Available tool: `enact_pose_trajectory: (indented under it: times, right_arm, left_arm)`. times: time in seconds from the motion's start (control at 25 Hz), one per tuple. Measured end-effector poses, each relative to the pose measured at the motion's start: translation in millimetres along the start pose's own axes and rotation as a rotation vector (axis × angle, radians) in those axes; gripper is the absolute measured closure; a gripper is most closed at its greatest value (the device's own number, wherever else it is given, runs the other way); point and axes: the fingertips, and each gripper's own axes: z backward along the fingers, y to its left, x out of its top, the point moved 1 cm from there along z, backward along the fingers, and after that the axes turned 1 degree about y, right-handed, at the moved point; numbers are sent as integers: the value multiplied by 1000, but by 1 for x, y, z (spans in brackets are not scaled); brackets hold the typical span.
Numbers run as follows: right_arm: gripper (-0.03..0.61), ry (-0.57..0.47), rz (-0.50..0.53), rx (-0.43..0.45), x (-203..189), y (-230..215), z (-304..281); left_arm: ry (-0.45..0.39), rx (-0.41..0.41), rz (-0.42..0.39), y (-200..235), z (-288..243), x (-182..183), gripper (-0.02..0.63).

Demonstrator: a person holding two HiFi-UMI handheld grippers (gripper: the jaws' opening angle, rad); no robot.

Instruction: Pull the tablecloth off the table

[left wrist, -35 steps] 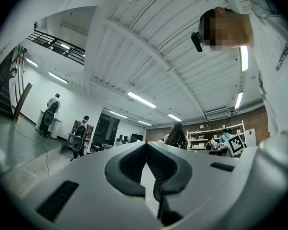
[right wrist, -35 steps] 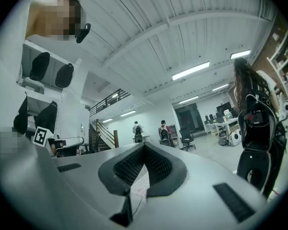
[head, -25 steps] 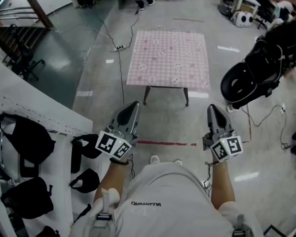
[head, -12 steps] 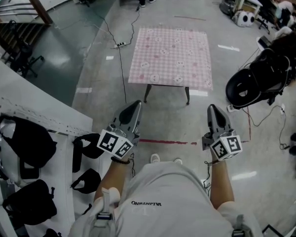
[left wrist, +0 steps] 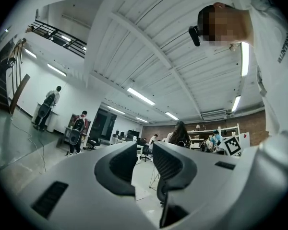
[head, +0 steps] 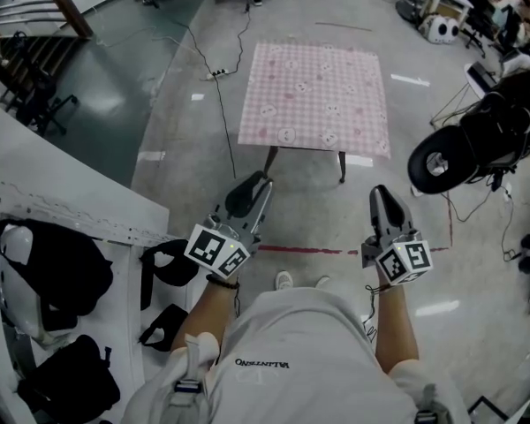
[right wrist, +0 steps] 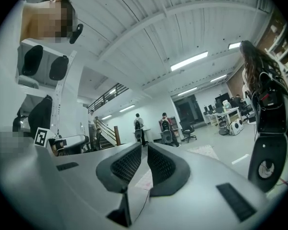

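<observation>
Pink patterned tablecloth (head: 318, 95) spread flat on the table (head: 341, 168), covering its whole top. Left gripper (head: 252, 186) well short of the table's near edge, jaws clearly apart, empty. Right gripper (head: 382, 197) likewise short of that edge (jaws parted only by a narrow slit), holding nothing.

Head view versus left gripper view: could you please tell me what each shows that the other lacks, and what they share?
Only the head view shows the tablecloth lying flat ahead and the red floor line. Only the left gripper view shows the ceiling lights and looks between the jaws of the left hand-held gripper, apart and empty. Both show that gripper and the marker cube of the right hand-held gripper.
</observation>
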Motion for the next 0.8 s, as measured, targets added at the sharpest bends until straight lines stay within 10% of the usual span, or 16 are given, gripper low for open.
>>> enact_pose_trajectory:
  times: [0.8]
  right_arm:
    - [495, 55, -46, -15, -20, -28, -37]
  left_arm:
    - [11, -20, 82, 21, -30, -24, 502]
